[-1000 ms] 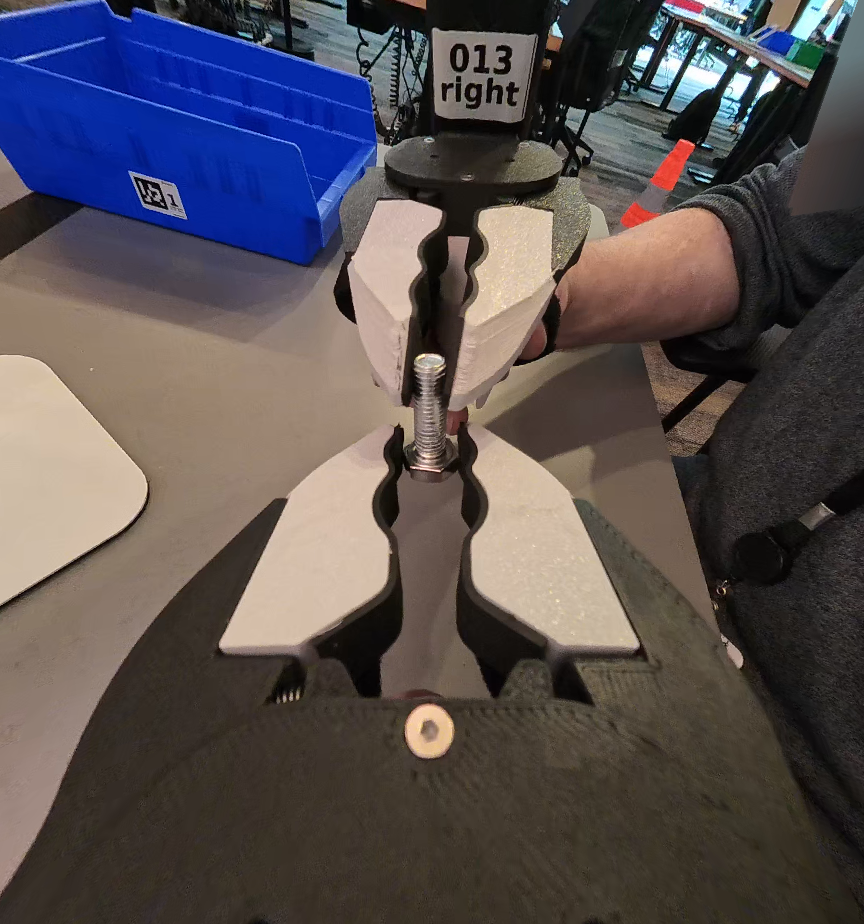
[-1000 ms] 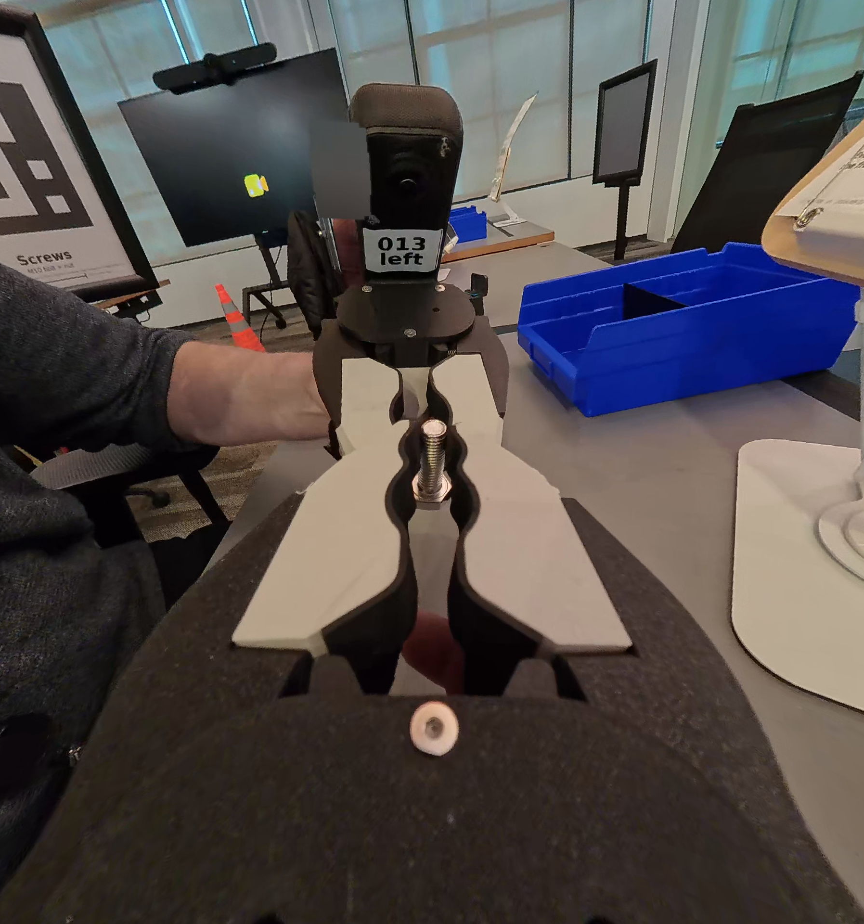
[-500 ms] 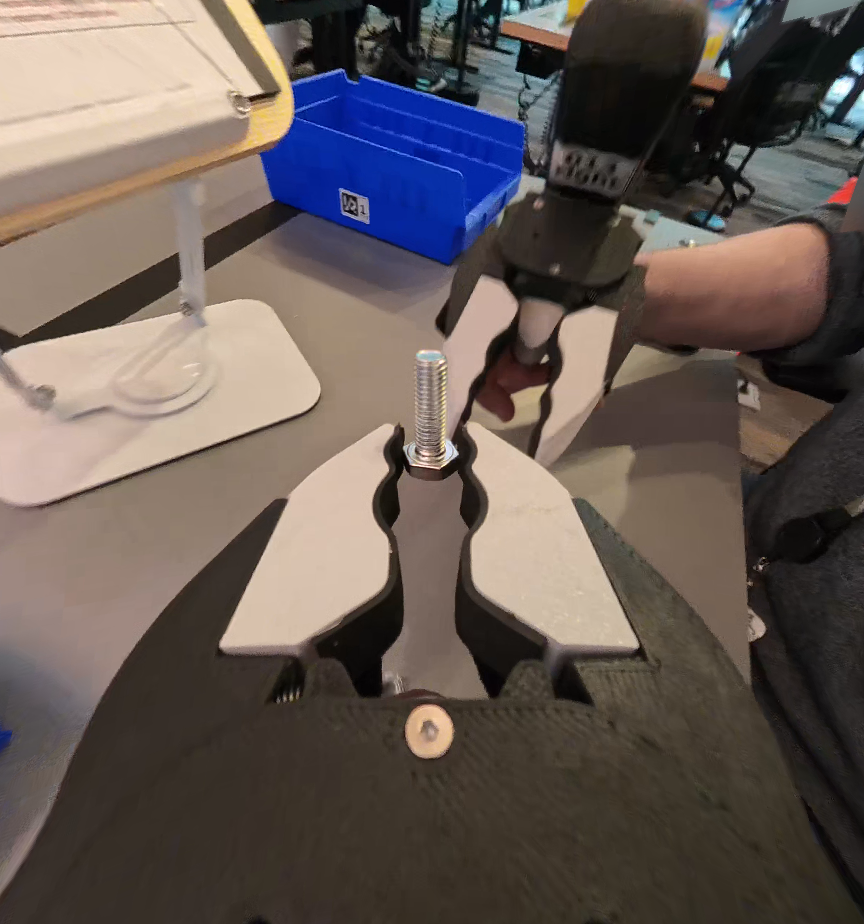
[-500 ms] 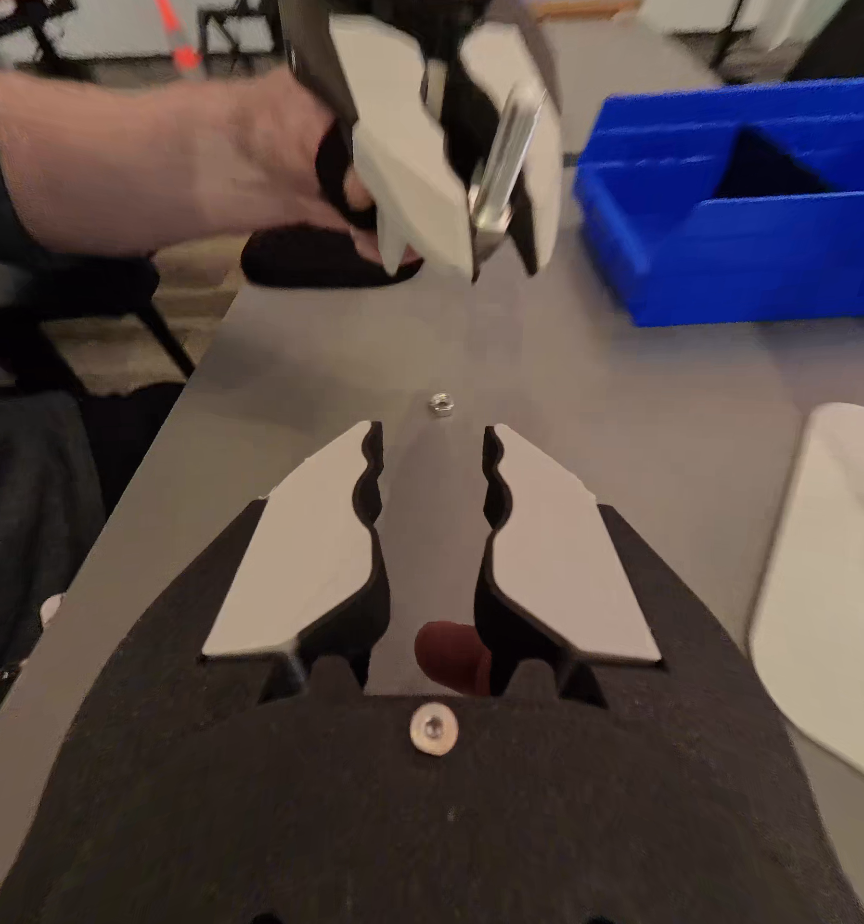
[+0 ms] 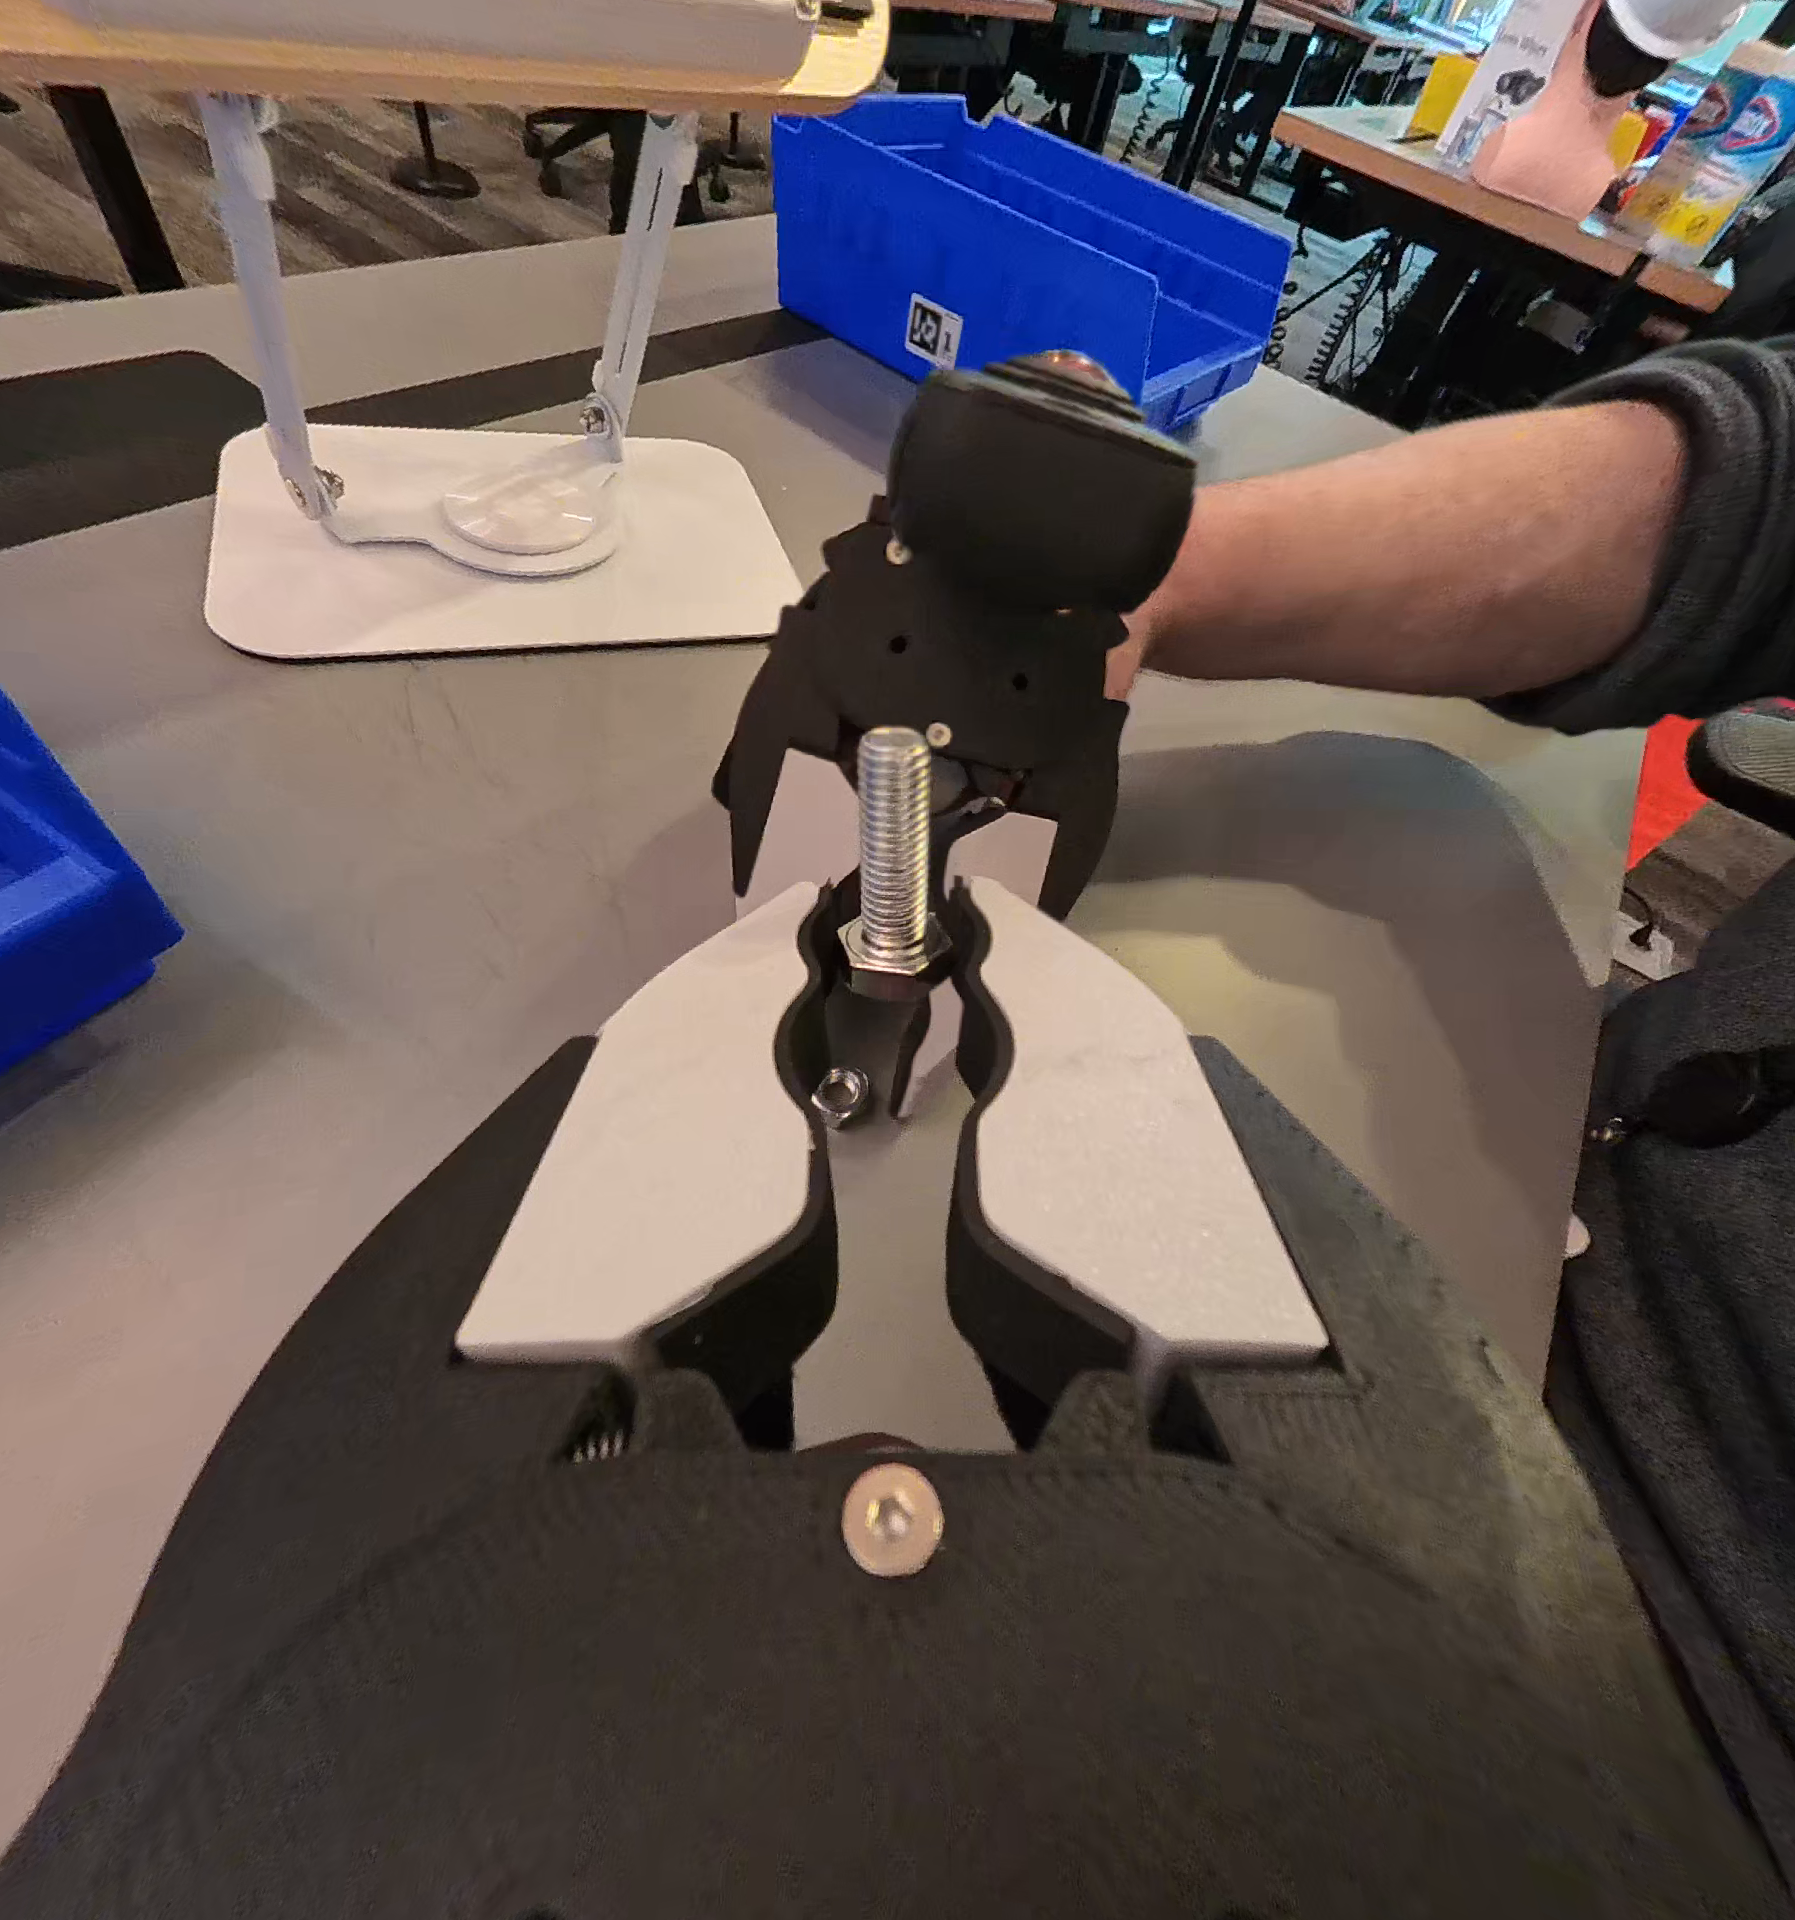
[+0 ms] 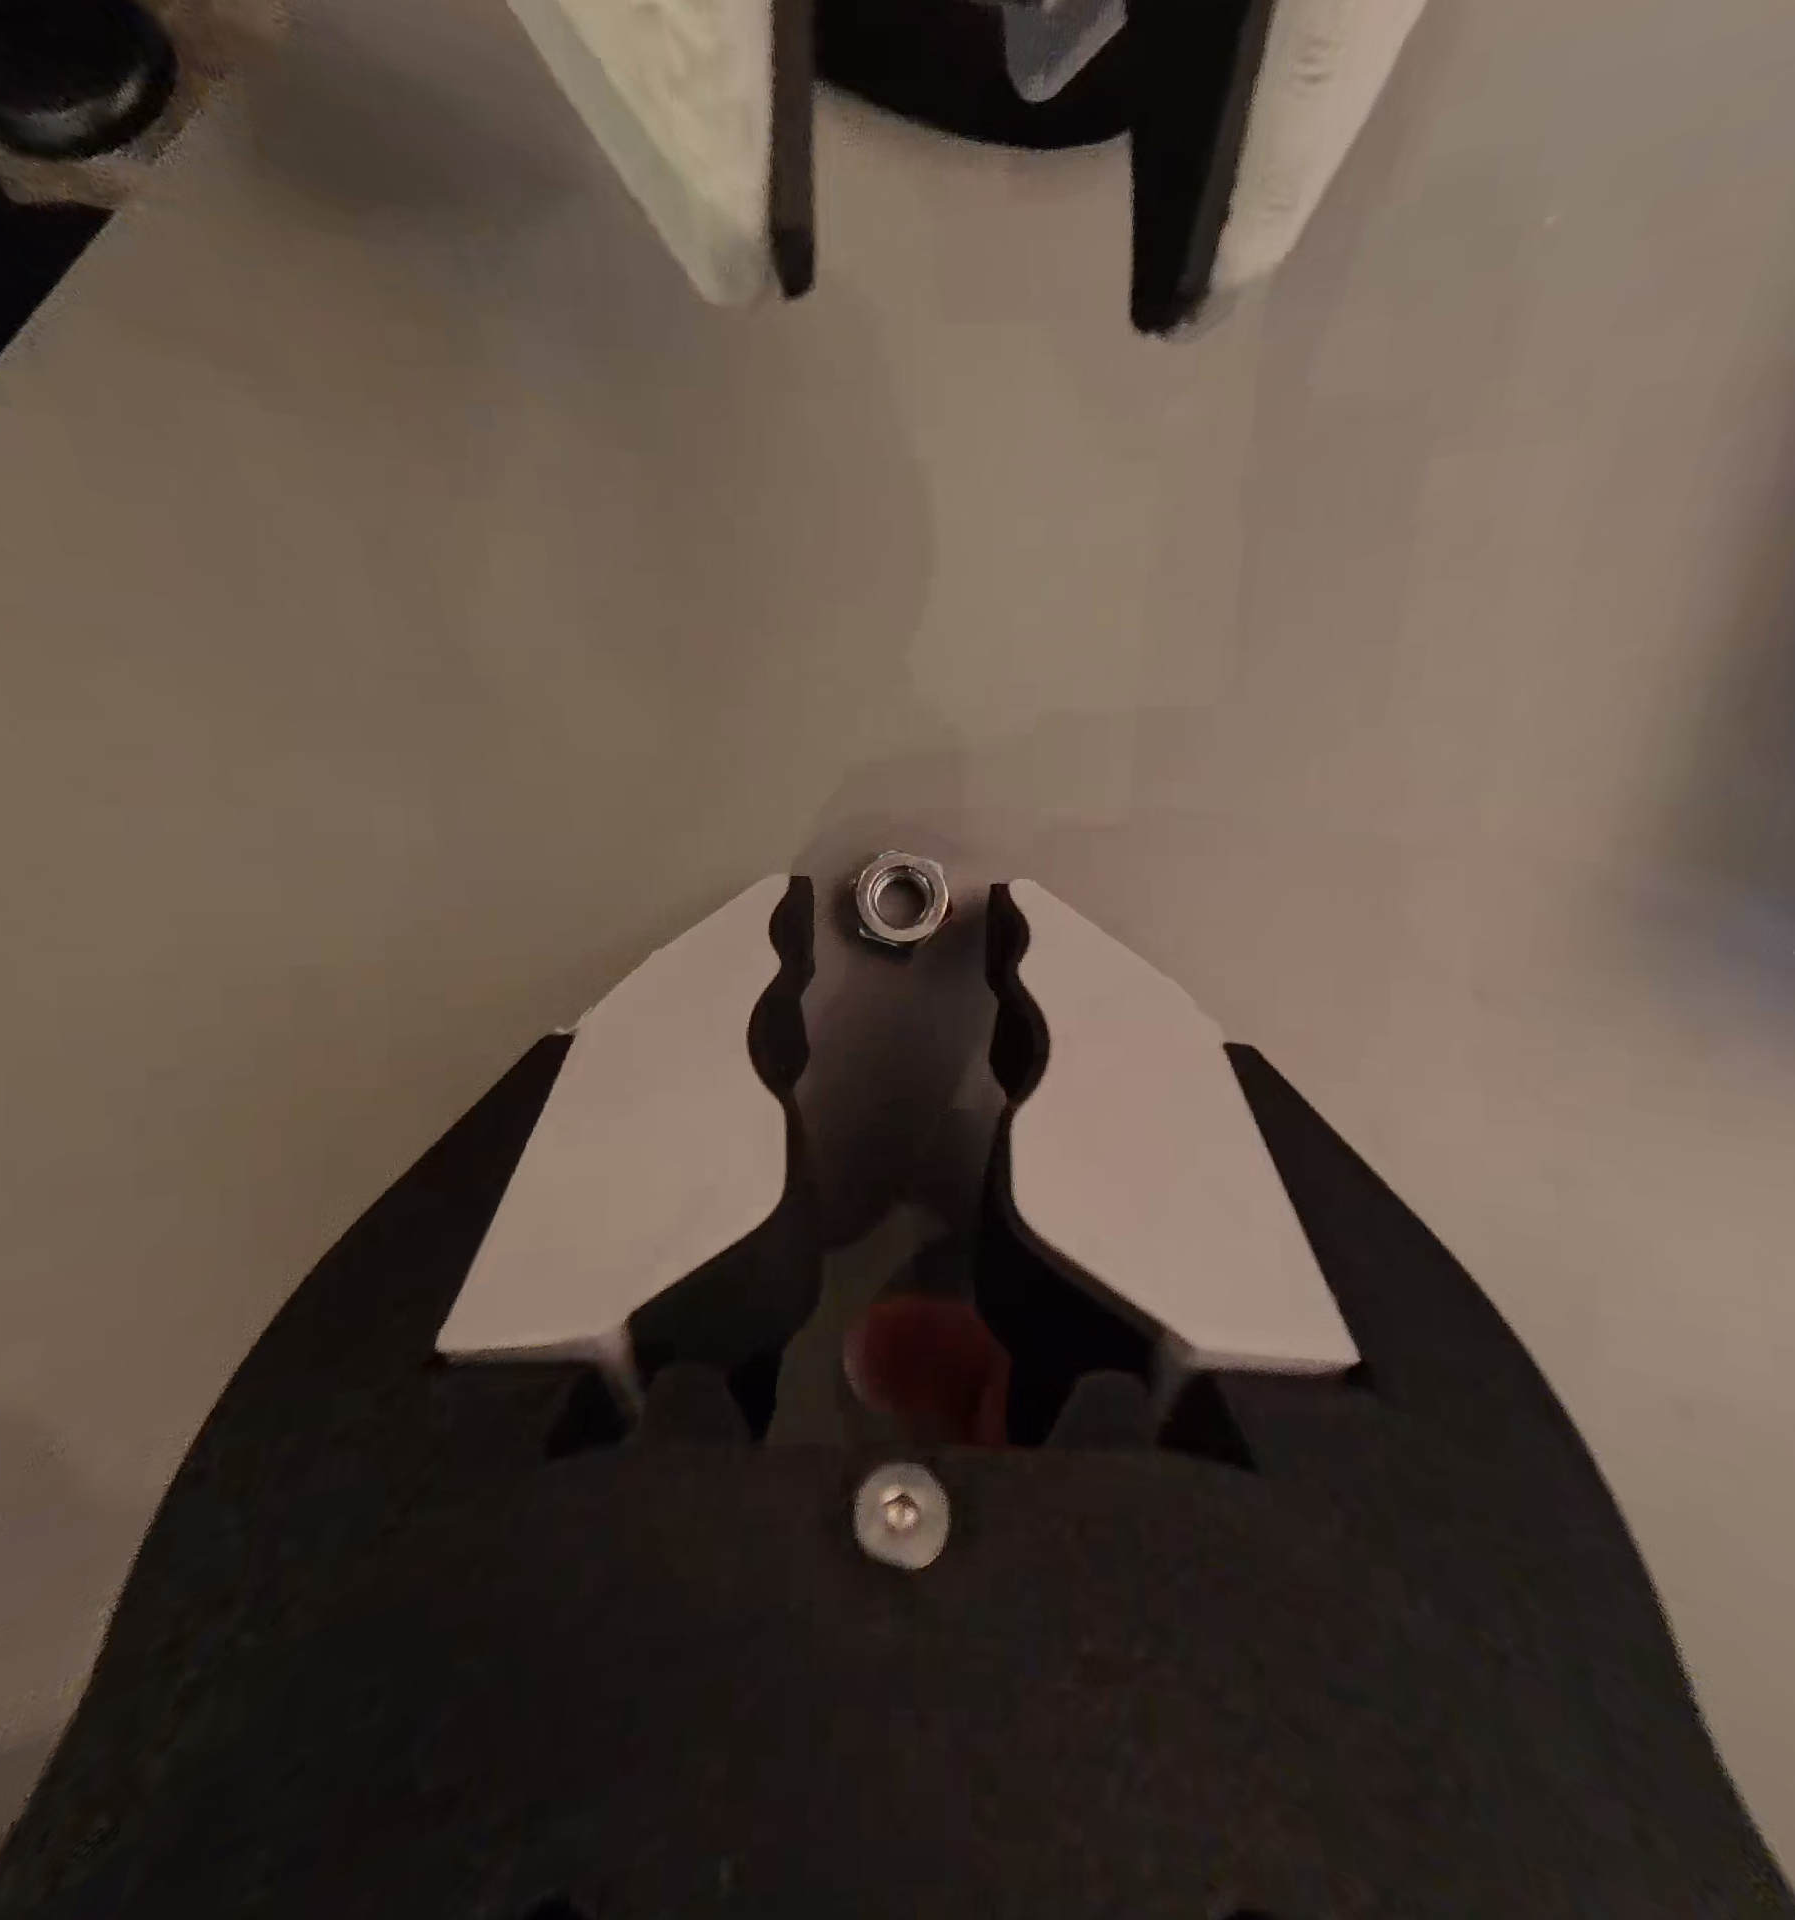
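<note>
We hold a silver bolt (image 5: 895,842) in the left claw (image 5: 891,940). Its hex head sits clamped between the two white fingertips (image 5: 758,935), and the threaded shank stands upright above them. The thread is bare from head to tip: no nut is on it.

The right claw (image 6: 895,894) is spread, its pads pressing on nothing. A small silver nut (image 6: 894,906) lies flat on the grey tabletop (image 6: 353,623), hole upward, between the two tips and apart from both pads.

Status, as we judge it from these positions:
- Bolt: gripped and raised off the tabletop.
- Nut: loose on the tabletop, not gripped.
- Bolt and nut: separate.

What each view adds:
- The left wrist view shows the surroundings. Beyond the left claw we see the right claw from behind, tilted down at the tabletop, with a person's forearm (image 5: 1392,582) behind it. Farther off, ahead and to the left, stand a white stand base (image 5: 477,551) and a blue bin (image 5: 1018,239). A second blue bin (image 5: 10,914) sits at the far left. The nut shows here too, small, low between our own left fingers.
- The right wrist view looks almost straight down. It alone shows the clearance on both sides of the nut. At its top edge the left claw's fingertips (image 6: 706,156) appear, but the bolt is barely in frame there.
</note>
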`<state>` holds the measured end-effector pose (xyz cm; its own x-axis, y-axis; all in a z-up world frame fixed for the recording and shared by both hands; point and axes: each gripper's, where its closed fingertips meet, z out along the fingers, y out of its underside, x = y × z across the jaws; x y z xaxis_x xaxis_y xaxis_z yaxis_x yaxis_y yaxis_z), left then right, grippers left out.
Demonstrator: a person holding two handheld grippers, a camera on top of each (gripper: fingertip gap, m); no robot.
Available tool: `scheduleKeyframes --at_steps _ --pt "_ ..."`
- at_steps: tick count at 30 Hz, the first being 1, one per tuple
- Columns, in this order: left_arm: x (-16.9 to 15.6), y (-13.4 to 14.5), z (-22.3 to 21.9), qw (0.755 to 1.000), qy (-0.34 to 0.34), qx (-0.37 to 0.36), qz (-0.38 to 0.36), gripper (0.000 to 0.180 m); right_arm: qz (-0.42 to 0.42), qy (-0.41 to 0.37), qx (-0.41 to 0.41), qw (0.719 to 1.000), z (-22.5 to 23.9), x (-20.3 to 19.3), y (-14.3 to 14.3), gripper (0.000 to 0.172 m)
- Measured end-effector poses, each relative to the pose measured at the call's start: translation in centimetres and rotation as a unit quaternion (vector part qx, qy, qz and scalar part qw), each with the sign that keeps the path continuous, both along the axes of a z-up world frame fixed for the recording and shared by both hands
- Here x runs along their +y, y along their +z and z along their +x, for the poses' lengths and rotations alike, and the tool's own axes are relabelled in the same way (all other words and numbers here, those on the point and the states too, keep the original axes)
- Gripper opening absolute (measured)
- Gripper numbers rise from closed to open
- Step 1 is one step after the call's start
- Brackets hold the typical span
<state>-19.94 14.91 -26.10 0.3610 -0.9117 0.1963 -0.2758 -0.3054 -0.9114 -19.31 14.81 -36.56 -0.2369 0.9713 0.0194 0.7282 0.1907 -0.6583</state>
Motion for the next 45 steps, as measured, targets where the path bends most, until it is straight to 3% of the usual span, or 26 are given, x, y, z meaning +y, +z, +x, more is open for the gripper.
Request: scheduleKeyframes --at_steps 3,8,11,16,21,36,45 --pt "0.0 -0.2 -0.3 1.0 -0.004 0.001 0.0 0.02 -0.008 0.019 -0.007 1.0 0.1 0.2 -0.1 0.018" --pt "0.3 -0.2 -0.6 1.0 0.001 -0.005 -0.001 0.02 -0.024 0.023 0.018 0.999 0.1 0.0 0.6 0.017" --pt "0.3 -0.4 -0.6 1.0 0.006 -0.003 0.003 0.02 -0.044 -0.006 0.081 0.996 0.7 0.3 3.7 0.017" --pt "-0.4 -0.5 1.2 1.0 -0.012 0.001 0.019 0.02 -0.033 -0.026 0.189 0.981 2.7 0.0 11.6 0.017" --pt "-1.5 -0.7 3.5 0.998 -0.041 0.021 0.041 0.02 -0.022 0.001 0.202 0.979 2.8 -1.6 14.7 0.017" --pt "-1.5 -1.0 4.2 0.995 -0.032 0.054 0.083 0.02 -0.013 -0.01 0.164 0.986 2.5 -1.7 13.4 0.017" --pt "-0.2 -1.7 3.8 0.993 0.016 0.075 0.087 0.02 -0.032 -0.098 0.165 0.981 2.2 -0.5 12.8 0.017"
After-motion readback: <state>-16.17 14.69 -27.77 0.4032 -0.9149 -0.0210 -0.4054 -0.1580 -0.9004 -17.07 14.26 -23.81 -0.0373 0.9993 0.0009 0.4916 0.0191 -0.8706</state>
